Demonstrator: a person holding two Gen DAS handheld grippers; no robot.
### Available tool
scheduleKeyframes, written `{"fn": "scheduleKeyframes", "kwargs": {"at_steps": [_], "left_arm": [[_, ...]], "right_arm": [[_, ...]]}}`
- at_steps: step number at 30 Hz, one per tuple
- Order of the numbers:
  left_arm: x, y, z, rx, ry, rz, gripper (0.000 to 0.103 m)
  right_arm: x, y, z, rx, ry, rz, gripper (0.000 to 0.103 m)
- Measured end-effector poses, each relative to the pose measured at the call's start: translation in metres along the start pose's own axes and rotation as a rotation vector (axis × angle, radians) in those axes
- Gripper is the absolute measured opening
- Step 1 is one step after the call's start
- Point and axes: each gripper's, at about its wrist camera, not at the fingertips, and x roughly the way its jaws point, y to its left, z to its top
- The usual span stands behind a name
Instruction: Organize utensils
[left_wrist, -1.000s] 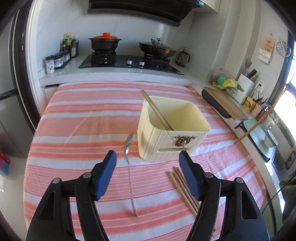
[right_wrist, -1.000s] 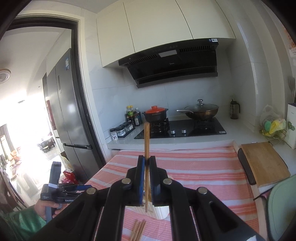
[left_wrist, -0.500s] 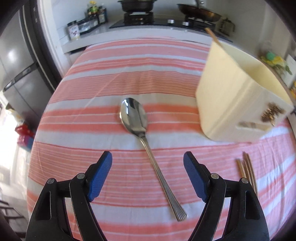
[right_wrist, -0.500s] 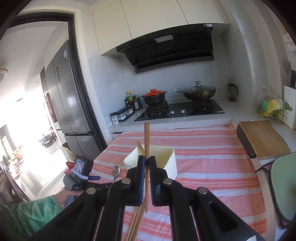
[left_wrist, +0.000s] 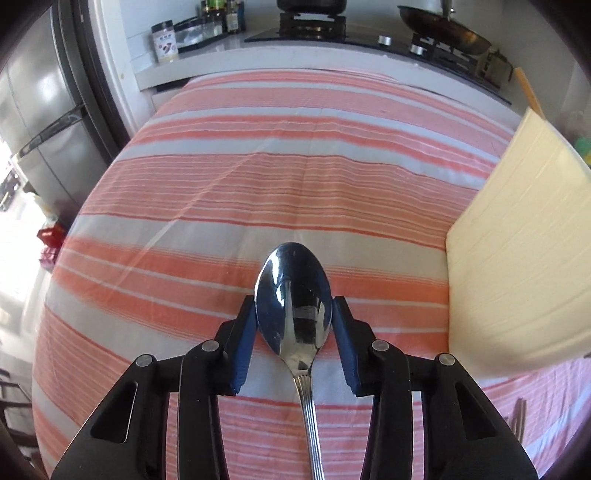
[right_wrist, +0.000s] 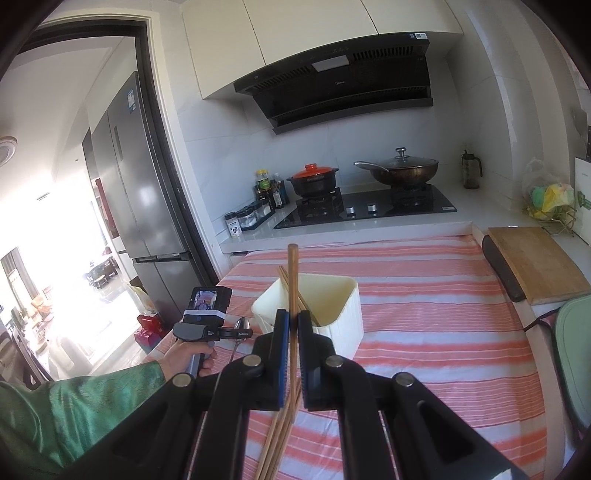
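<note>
A steel spoon (left_wrist: 293, 306) lies on the striped tablecloth (left_wrist: 280, 177), bowl pointing away from me. My left gripper (left_wrist: 294, 306) straddles the bowl; its jaws are closing and the blue pads (left_wrist: 243, 343) touch the bowl's two edges. The cream utensil holder (left_wrist: 517, 258) stands just to the right. In the right wrist view, my right gripper (right_wrist: 293, 317) is shut on one wooden chopstick (right_wrist: 293, 273), held upright in front of the holder (right_wrist: 340, 321), which has chopsticks in it. Several loose chopsticks (right_wrist: 279, 439) lie on the cloth below it.
A person's hand and green sleeve (right_wrist: 92, 398) hold the left gripper at the table's left edge. Behind the table are a stove (right_wrist: 365, 210) with pots, and spice jars (right_wrist: 247, 218). A cutting board (right_wrist: 535, 266) lies at the right, a fridge (right_wrist: 144, 206) at the left.
The left gripper has come down and forward over the spoon, and its jaws have narrowed from wide apart to the bowl's edges. The right gripper has sunk a little with its chopstick.
</note>
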Motion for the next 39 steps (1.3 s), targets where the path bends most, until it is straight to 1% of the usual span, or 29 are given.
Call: {"fn": "scheduleKeyframes", "kwargs": {"at_steps": [3, 8, 11, 14, 19, 24, 28, 29, 30, 31, 32, 34, 36, 39], "left_arm": [[-0.037, 0.007, -0.012, -0.009, -0.073, -0.051, 0.040], [-0.126, 0.013, -0.036, -0.023, -0.236, -0.140, 0.040], [-0.171, 0.013, -0.050, -0.008, -0.326, -0.169, 0.040], [-0.203, 0.011, -0.058, -0.006, -0.389, -0.203, 0.040], [-0.233, 0.014, -0.053, 0.000, -0.452, -0.245, 0.040], [-0.255, 0.011, -0.050, 0.023, -0.476, -0.256, 0.040], [-0.259, 0.011, -0.045, 0.035, -0.469, -0.262, 0.040], [-0.259, 0.011, -0.043, 0.039, -0.466, -0.261, 0.038], [-0.260, 0.010, -0.044, 0.041, -0.465, -0.258, 0.011], [-0.258, 0.010, -0.040, 0.050, -0.446, -0.271, 0.006], [-0.257, 0.009, -0.037, 0.047, -0.431, -0.287, 0.008], [-0.255, 0.005, -0.030, 0.059, -0.422, -0.287, 0.008], [-0.250, 0.001, -0.022, 0.073, -0.411, -0.296, 0.006], [-0.238, 0.001, -0.020, 0.067, -0.370, -0.330, 0.002]], "right_arm": [[-0.002, 0.001, -0.001, -0.006, -0.005, 0.000, 0.005], [-0.005, 0.009, -0.003, -0.025, -0.011, -0.007, 0.005], [-0.006, 0.014, -0.002, -0.028, -0.015, -0.007, 0.005], [-0.007, 0.017, -0.001, -0.035, -0.022, -0.015, 0.005], [-0.007, 0.022, 0.002, -0.034, -0.024, -0.029, 0.005], [-0.006, 0.023, 0.004, -0.045, -0.024, -0.056, 0.005], [0.000, 0.023, 0.008, -0.054, -0.014, -0.065, 0.005], [0.002, 0.022, 0.009, -0.053, -0.011, -0.064, 0.005], [0.005, 0.021, 0.011, -0.052, -0.008, -0.064, 0.005], [0.009, 0.019, 0.014, -0.049, -0.005, -0.064, 0.005], [0.013, 0.017, 0.017, -0.046, -0.004, -0.065, 0.005], [0.019, 0.013, 0.027, -0.033, -0.010, -0.062, 0.005], [0.029, 0.010, 0.040, -0.015, -0.012, -0.052, 0.005], [0.035, 0.008, 0.054, -0.012, -0.028, -0.048, 0.005]]}}
